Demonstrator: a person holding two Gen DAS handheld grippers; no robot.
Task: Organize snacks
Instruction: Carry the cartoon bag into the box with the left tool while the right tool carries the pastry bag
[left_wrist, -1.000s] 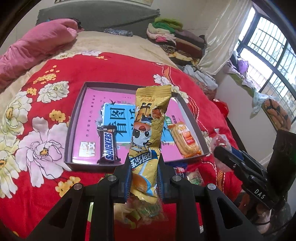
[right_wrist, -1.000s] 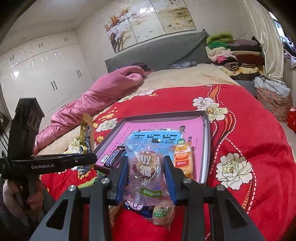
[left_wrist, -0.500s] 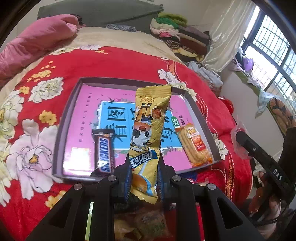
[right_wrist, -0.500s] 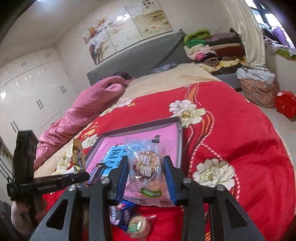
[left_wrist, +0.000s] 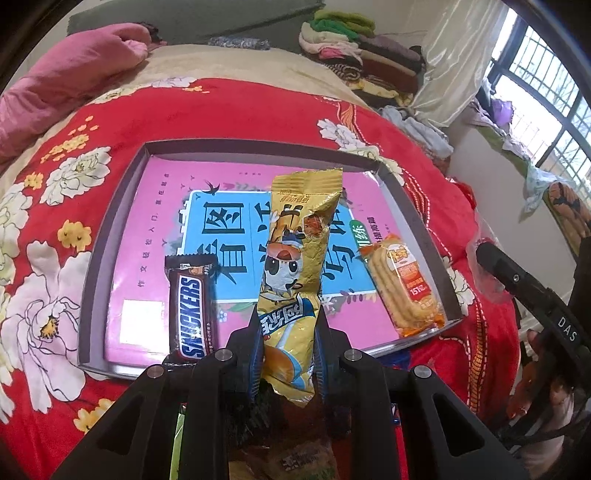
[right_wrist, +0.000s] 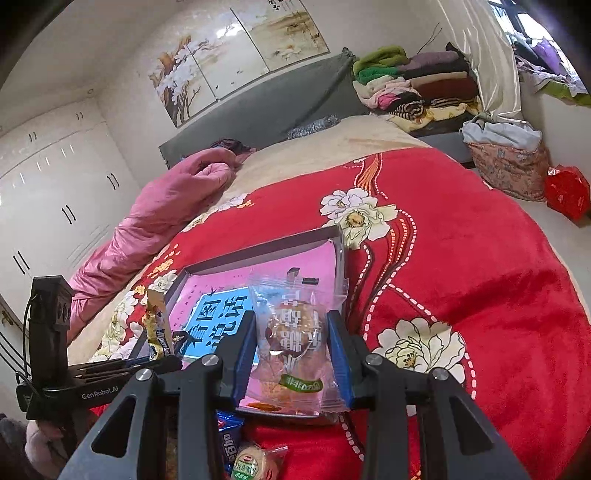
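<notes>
The yellow snack packet (left_wrist: 295, 273) stands upright in the left claw (left_wrist: 288, 354), whose blue pads pinch its lower part from both sides; its crimped top rises over the middle of the grey tray (left_wrist: 110, 236). The packet's bottom end hangs just below the pads. In the right wrist view the same packet (right_wrist: 157, 328) shows edge-on at the left, above the other tool's black body.

The right claw (right_wrist: 291, 354) pinches a clear-wrapped round cake (right_wrist: 293, 336) with a green label low on the wrapper, held over the near right corner of the tray (right_wrist: 258, 251).

Inside the tray a pink book with a blue title panel (left_wrist: 225, 225) covers the floor. A Snickers bar (left_wrist: 192, 314) lies on it near the left, lengthwise toward the near rim. An orange-wrapped pack of biscuits (left_wrist: 402, 288) lies along the right wall, well apart from the bar.

On the bed, just near of the tray, lie loose snacks: a blue packet (right_wrist: 231, 439) and a small round green-labelled cake (right_wrist: 251, 463).

The tray rests on a red blanket with white flowers (right_wrist: 461, 266). A pink quilt (right_wrist: 166, 206) is bunched at the far left, and folded clothes (right_wrist: 413, 81) are stacked at the far right beside a pale curtain (left_wrist: 454, 62).
</notes>
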